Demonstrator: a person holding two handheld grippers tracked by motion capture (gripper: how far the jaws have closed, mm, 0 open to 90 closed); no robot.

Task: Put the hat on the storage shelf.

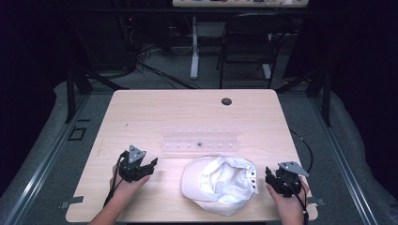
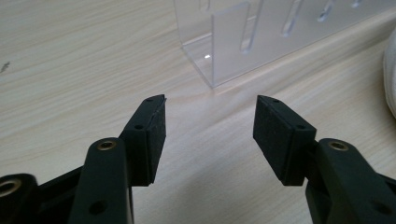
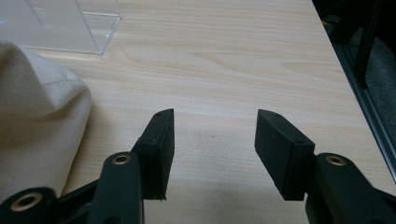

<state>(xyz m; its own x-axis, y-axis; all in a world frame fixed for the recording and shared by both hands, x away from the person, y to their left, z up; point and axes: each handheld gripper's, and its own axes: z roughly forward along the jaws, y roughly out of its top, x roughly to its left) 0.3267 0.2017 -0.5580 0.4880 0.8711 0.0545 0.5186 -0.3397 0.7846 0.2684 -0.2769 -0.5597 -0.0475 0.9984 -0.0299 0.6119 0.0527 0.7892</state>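
A white cap (image 1: 220, 183) lies upside down on the wooden table (image 1: 155, 112), near its front edge; its cloth (image 3: 37, 126) fills the left of the right gripper view. Behind it lies a clear plastic rack (image 1: 199, 141), whose near end (image 2: 243, 42) stands ahead of the left jaws. My left gripper (image 1: 152, 164) rests left of the cap, open, with bare wood between its pads (image 2: 210, 135). To the right of the cap, my right gripper (image 1: 267, 177) is open too, nothing between its pads (image 3: 215, 140).
A round dark grommet (image 1: 226, 101) sits near the table's far edge. The right table edge (image 3: 345, 60) runs close beside the right gripper. Beyond the table stand a folding chair (image 1: 246, 42) and a white desk leg (image 1: 194, 47) with cables on the floor.
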